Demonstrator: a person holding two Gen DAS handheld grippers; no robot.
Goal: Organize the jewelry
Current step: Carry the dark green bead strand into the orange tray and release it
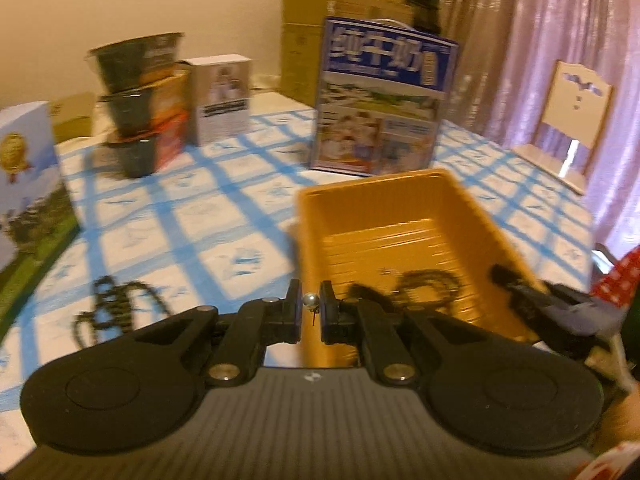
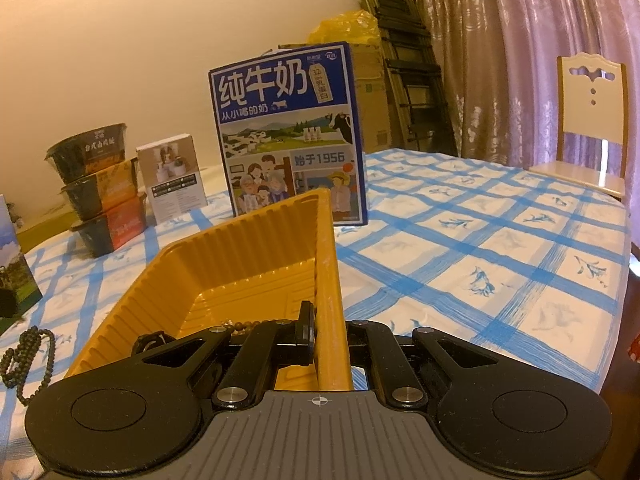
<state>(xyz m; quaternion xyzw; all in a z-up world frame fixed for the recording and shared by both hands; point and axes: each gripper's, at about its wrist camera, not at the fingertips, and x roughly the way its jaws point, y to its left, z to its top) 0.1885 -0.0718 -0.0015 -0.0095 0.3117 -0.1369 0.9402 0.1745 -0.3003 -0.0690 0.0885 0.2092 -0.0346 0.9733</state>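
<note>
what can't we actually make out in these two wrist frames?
- Left wrist view: motion blur; the small silver bead piece in the left gripper is too small to identify.
- Same view: beaded strands in the yellow tray and on the tablecloth are smeared.
- Right wrist view: right gripper clamps the tray wall; the wall hides its outer finger.
- Tray's near contents are hidden behind the gripper body.
</note>
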